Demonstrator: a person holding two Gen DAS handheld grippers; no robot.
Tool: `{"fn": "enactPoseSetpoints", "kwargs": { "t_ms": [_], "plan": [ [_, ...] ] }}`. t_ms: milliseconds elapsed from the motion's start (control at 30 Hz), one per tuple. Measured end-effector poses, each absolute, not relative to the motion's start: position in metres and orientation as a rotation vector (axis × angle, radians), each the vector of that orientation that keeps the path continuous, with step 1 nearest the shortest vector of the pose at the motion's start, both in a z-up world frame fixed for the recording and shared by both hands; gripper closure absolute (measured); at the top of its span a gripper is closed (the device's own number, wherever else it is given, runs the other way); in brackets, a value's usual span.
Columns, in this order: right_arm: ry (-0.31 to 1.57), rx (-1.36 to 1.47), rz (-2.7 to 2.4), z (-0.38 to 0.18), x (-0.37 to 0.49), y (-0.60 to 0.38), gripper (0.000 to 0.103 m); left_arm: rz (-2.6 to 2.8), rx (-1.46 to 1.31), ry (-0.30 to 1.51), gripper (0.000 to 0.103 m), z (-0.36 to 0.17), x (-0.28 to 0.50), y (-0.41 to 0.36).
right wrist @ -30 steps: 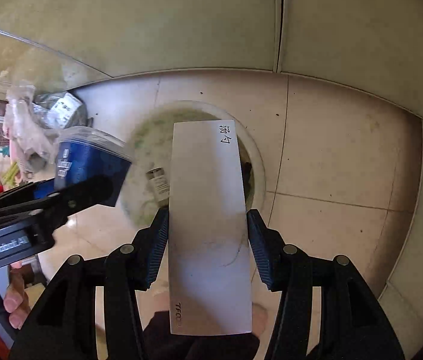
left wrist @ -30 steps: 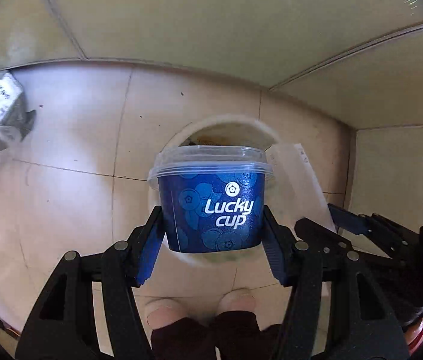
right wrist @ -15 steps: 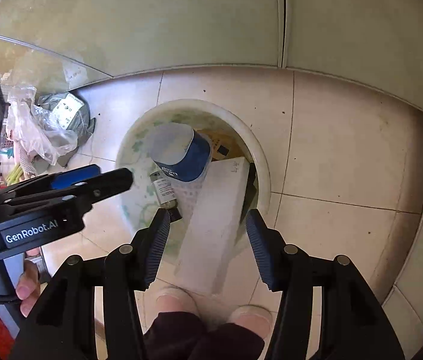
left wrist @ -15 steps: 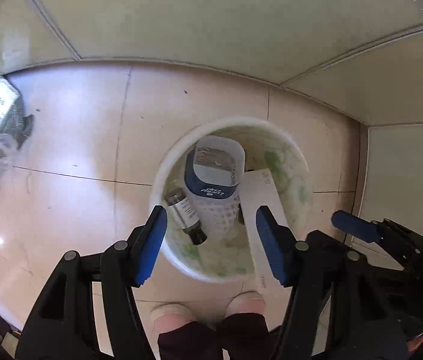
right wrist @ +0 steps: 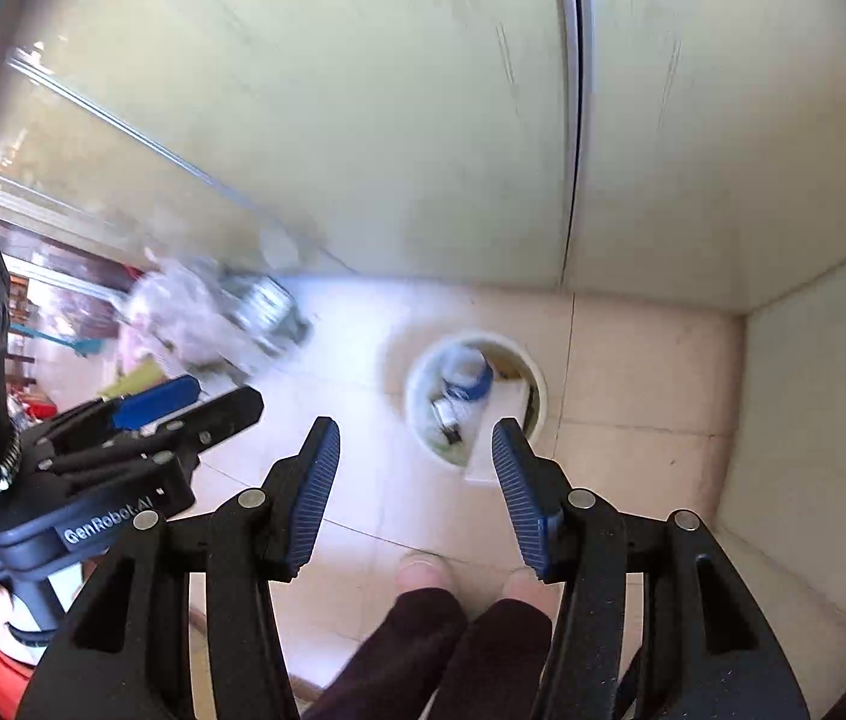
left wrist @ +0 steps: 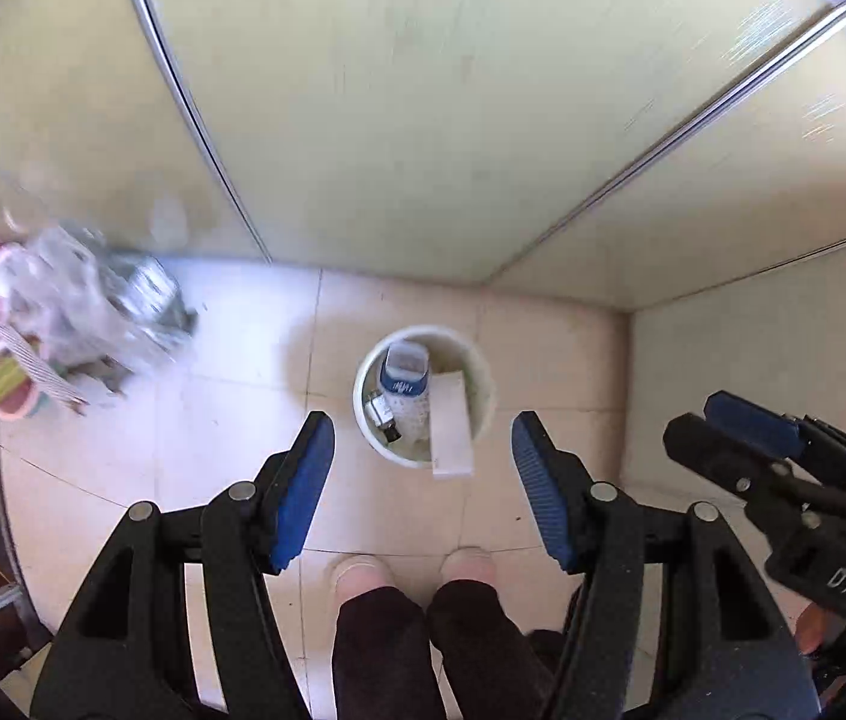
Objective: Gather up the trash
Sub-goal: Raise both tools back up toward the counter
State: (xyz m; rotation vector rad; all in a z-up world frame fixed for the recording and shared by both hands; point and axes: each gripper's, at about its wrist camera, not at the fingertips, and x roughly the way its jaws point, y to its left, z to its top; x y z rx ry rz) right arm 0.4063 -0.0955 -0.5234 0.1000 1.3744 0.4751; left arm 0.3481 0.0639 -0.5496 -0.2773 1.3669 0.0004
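Looking down from my left gripper (left wrist: 423, 474), I see its blue-padded fingers (left wrist: 303, 492) standing apart with nothing between them. My right gripper (right wrist: 417, 480) is the same: fingers spread, empty. Both point steeply down at the tiled floor (left wrist: 213, 420).

The trash bin (left wrist: 483, 384), a round pale bucket, stands on the floor near the corner of the wall. Inside it lies the blue cup (left wrist: 404, 381) with its clear lid; there is white lettering on its side, but it is too small for me to read. Beside the cup lies a small dark bottle (left wrist: 382, 417), and a white flat box (left wrist: 452, 429) leans over the bin's near rim, its lower end sticking out.

In the right wrist view I can read "GenRobot.AI" on the body of the left gripper (right wrist: 183, 405). In the left wrist view the right gripper's (left wrist: 723, 426) body shows "DAS".

A heap of clear plastic bags (left wrist: 75, 312) lies on the floor to the left, blurred. The person's two shoe tips (left wrist: 411, 567) and dark trouser legs show below.
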Motion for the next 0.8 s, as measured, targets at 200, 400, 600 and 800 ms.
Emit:
{"fn": "enactPoseSetpoints", "kwargs": {
  "t_ms": [200, 400, 600, 800],
  "plan": [
    [1.203, 0.106, 0.479, -0.361, 0.392, -0.095, 0.054, -0.005, -0.237, 1.237, 0.042, -0.394, 0.337, 0.071],
    [1.024, 0.172, 0.456, -0.242, 0.377, -0.104, 0.054, -0.002, -0.209, 1.065, 0.042, -0.264, 0.336, 0.076],
    [0.874, 0.162, 0.423, -0.173, 0.374, -0.097, 0.053, -0.012, -0.138, 0.891, 0.042, -0.173, 0.345, 0.076],
    [0.756, 0.154, 0.385, -0.121, 0.400, -0.115, 0.049, 0.017, -0.136, 0.797, 0.041, -0.127, 0.377, 0.078]
  ]
}}
